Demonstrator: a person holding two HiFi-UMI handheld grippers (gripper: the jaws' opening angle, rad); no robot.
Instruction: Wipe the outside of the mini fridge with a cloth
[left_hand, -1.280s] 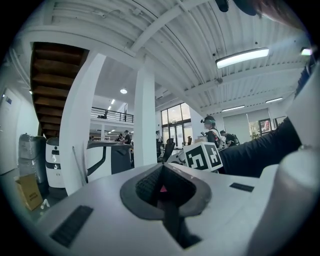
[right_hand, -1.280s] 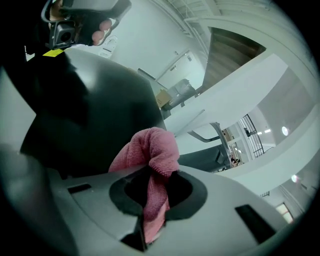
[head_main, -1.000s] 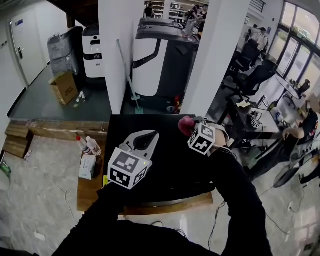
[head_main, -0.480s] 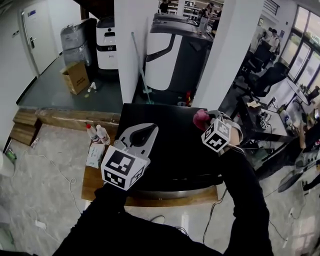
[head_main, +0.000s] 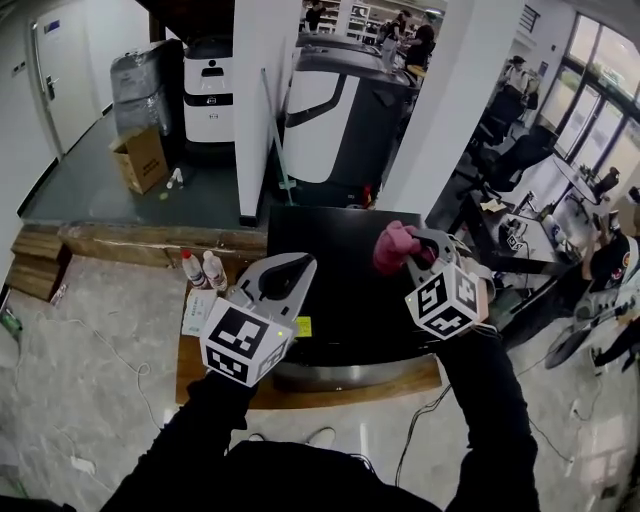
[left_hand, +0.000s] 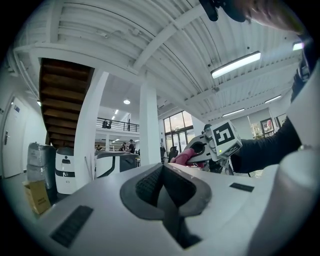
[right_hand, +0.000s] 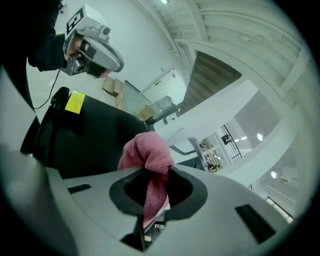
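Note:
The black mini fridge (head_main: 345, 300) stands below me with its top facing up and a yellow sticky note (head_main: 302, 326) near its left front. My right gripper (head_main: 407, 246) is shut on a bunched pink cloth (head_main: 393, 248) and hovers over the far right part of the top. In the right gripper view the cloth (right_hand: 148, 150) bulges out between the jaws above the dark fridge surface (right_hand: 95, 135). My left gripper (head_main: 298, 263) is shut and holds nothing; it hangs over the fridge's left edge. The left gripper view shows the right gripper (left_hand: 192, 152) across from it.
Two small bottles (head_main: 200, 270) and a tissue pack (head_main: 197, 312) sit on the wooden platform (head_main: 210, 385) left of the fridge. White pillars (head_main: 262, 90) and a black-and-white machine (head_main: 330, 110) stand behind. A desk (head_main: 520, 240) and cables lie at right.
The right gripper with the cloth has come a little nearer to me over the fridge top. The left gripper now sits nearer the fridge's left edge. My head view has shifted.

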